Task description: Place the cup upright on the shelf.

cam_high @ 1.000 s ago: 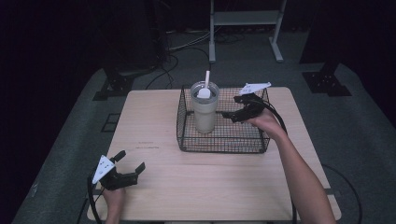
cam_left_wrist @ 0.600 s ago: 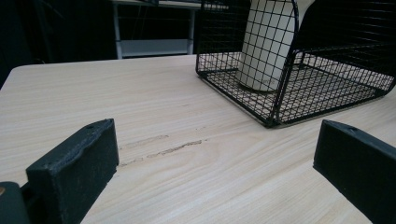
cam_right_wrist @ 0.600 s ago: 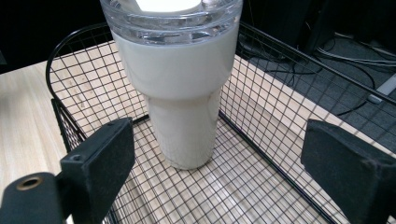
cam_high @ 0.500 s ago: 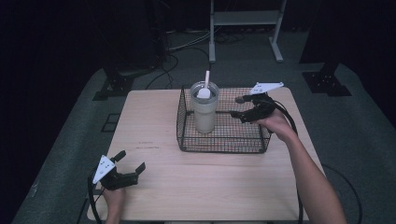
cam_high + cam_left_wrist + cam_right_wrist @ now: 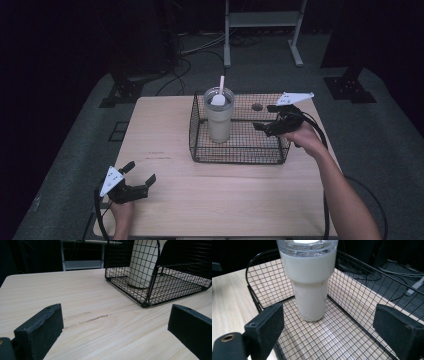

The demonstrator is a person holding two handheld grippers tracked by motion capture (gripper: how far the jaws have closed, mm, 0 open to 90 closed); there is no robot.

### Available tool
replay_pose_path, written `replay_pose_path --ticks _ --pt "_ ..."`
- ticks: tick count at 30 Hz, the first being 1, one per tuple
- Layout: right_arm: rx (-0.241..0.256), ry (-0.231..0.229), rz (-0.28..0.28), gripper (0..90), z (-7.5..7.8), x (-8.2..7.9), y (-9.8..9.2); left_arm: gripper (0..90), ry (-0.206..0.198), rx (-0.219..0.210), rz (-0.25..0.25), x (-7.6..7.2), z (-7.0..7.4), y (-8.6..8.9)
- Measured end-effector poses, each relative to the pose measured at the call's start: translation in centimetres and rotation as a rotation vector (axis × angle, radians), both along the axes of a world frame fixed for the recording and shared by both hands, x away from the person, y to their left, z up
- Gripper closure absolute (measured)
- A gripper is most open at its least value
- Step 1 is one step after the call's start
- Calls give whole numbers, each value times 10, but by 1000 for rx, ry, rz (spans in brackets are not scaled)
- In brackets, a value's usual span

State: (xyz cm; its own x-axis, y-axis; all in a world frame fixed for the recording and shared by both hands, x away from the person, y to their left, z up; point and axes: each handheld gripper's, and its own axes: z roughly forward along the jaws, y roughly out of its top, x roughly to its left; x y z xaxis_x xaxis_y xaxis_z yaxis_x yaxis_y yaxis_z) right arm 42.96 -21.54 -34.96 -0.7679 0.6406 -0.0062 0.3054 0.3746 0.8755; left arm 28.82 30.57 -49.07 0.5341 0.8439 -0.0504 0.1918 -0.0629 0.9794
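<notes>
A cream tumbler point(image 5: 219, 120) with a clear lid stands upright in the left part of a black wire basket point(image 5: 240, 160), and a white spoon point(image 5: 220, 92) sticks out of its top. My right gripper point(image 5: 264, 117) hovers open over the basket's right half, pointing at the tumbler with a gap between them. In the right gripper view the tumbler point(image 5: 310, 282) stands beyond the gripper point(image 5: 329, 332), with nothing between the spread jaws. My left gripper point(image 5: 141, 171) rests open at the table's near-left corner. Its own view shows the left gripper point(image 5: 115, 327) low over bare wood, with the basket point(image 5: 150, 297) and tumbler point(image 5: 143, 262) farther off.
The light wooden table point(image 5: 225, 200) has bare wood in front of and left of the basket. A small dark round hole point(image 5: 257, 106) sits in the tabletop behind the basket mesh. Beyond the far edge are a metal stand point(image 5: 260, 20) and cables on the dark floor.
My right gripper has drawn back to the right, away from the tumbler it was next to. The tumbler stays upright in the basket. The left gripper has not moved.
</notes>
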Motion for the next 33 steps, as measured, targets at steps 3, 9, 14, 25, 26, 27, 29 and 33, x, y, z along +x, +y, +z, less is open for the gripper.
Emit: replay_pose_path --ticks 3,9,14,25,26,27,29,33 --pt "-2 -4 6 95 -1 -6 -3 0 0 0 1 0 0 0" --pt "2 -7 11 95 -4 -16 -10 0 -1 4 2 0 0 0" --pt "7 -8 13 95 -5 -23 -14 0 -1 3 2 0 0 0" --pt "15 -21 46 95 -16 -46 -20 0 0 5 -1 0 0 -1" --pt "15 -21 46 95 -16 -46 -20 0 0 5 -1 0 0 -1" --pt "17 -20 49 95 -17 -48 -20 0 1 5 0 0 0 -1" --pt "19 -18 59 95 -20 -53 -21 0 1 6 1 0 0 -1" --pt "26 -14 59 95 -23 -57 -23 0 1 6 1 0 0 -1"
